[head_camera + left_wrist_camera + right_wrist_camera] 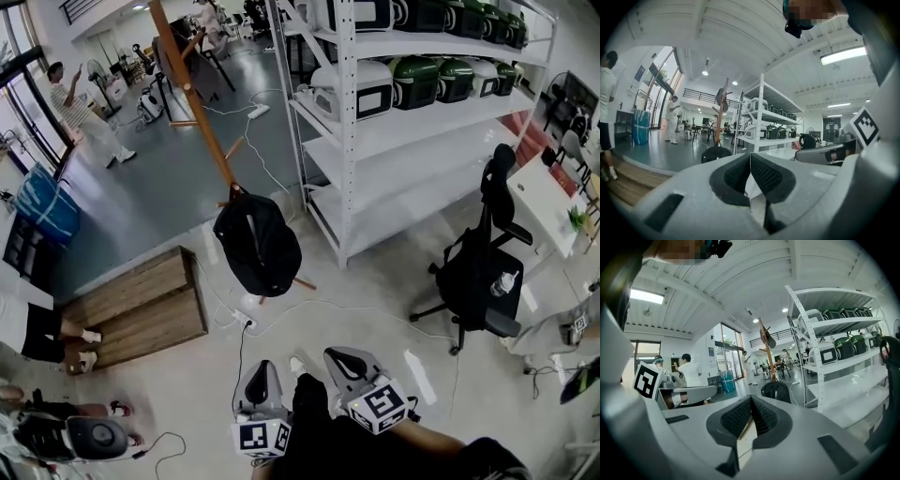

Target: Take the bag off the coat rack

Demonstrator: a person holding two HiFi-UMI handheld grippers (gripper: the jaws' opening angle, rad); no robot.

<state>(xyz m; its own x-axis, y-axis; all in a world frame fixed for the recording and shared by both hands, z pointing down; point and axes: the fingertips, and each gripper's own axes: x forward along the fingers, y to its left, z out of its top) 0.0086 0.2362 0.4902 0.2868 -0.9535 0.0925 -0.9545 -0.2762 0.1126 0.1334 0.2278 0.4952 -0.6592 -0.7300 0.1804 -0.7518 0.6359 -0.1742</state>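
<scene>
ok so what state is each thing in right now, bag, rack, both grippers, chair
bag, hanging low on the coat rack, not yet taken off
coat rack, standing, carrying the bag
left gripper, jaws shut, nothing between them
right gripper, jaws shut, nothing between them
office chair, upright, nobody sitting in it
</scene>
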